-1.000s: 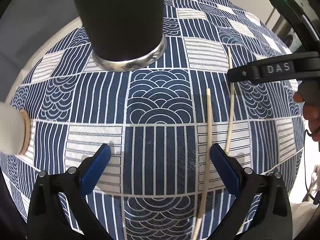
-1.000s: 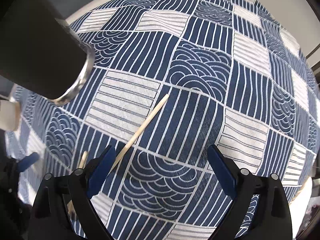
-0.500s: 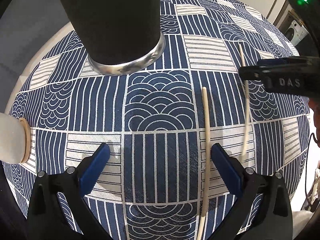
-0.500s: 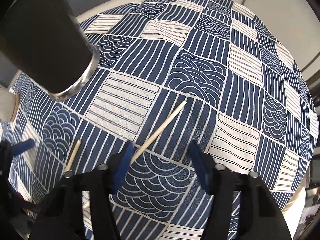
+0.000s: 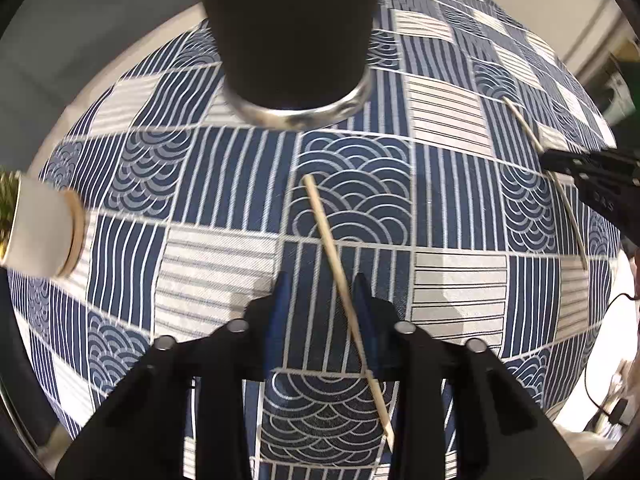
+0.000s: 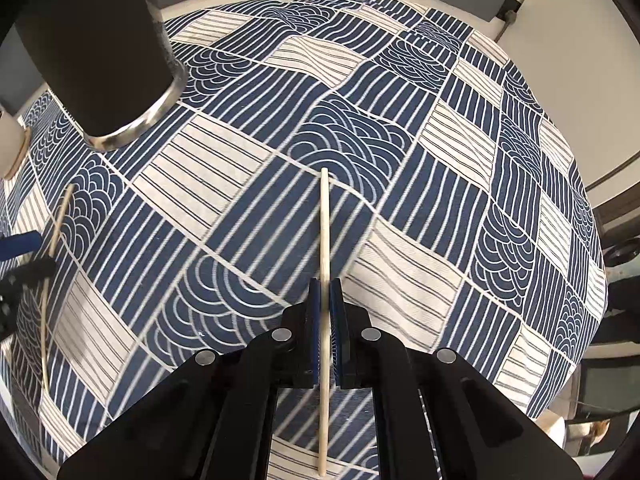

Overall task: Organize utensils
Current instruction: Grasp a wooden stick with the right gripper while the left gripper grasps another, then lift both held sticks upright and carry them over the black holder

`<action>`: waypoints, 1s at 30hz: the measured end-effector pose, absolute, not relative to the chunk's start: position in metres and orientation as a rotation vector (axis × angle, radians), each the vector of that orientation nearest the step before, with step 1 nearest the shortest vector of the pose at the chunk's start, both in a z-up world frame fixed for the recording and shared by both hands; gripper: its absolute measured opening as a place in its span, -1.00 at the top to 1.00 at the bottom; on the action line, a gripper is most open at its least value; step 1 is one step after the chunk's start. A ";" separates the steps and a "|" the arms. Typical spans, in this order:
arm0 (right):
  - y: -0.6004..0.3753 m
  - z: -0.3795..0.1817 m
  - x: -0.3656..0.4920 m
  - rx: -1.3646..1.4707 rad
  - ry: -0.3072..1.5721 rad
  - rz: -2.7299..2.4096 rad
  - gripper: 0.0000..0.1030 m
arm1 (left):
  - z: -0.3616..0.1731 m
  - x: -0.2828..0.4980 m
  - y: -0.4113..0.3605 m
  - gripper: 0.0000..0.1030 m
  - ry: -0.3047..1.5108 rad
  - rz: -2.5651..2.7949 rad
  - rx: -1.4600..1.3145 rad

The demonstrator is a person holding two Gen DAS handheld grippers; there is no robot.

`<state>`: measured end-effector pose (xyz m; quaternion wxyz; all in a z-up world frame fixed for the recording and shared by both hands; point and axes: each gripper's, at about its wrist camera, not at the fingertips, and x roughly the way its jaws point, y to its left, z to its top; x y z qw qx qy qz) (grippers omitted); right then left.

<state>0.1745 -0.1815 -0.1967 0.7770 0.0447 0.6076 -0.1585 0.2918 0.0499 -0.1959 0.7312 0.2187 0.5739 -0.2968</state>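
1. Pressing from both sides, the blue pads of the right gripper [image 6: 325, 280] are clamped on a pale wooden chopstick [image 6: 325, 220], whose length runs straight ahead between the jaws and out behind them
2. A second chopstick [image 5: 344, 300] lies slanted across the gap of the left gripper [image 5: 322, 280]; its jaws have just been closing and stand narrowed, with the stick against the right-hand pad [image 5: 362, 292] and a gap on the other side, so no firm grip shows
3. Both sticks are low over the blue and white patterned tablecloth [image 5: 452, 152]
4. A tall black cup [image 5: 292, 28] with a silver base ring stands upright on the cloth beyond the left gripper
5. A small white pot [image 5: 40, 232] sits at the left edge of the left wrist view
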 end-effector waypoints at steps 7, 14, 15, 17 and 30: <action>-0.201 -0.193 0.171 0.080 1.351 -0.275 0.91 | -0.194 0.298 0.074 0.91 1.369 -0.550 0.340; -0.213 -0.184 0.171 0.017 1.346 -0.196 0.91 | -0.194 0.291 0.084 0.90 1.441 -0.435 0.282; -0.216 -0.181 0.171 0.001 1.339 -0.185 0.91 | -0.194 0.289 0.084 0.91 1.444 -0.418 0.281; -0.221 -0.177 0.173 -0.010 1.332 -0.172 0.91 | -0.192 0.287 0.087 0.91 1.457 -0.378 0.275; -0.263 -0.159 0.183 -0.052 1.263 -0.058 0.91 | -0.158 0.259 0.086 0.90 1.408 -0.181 0.230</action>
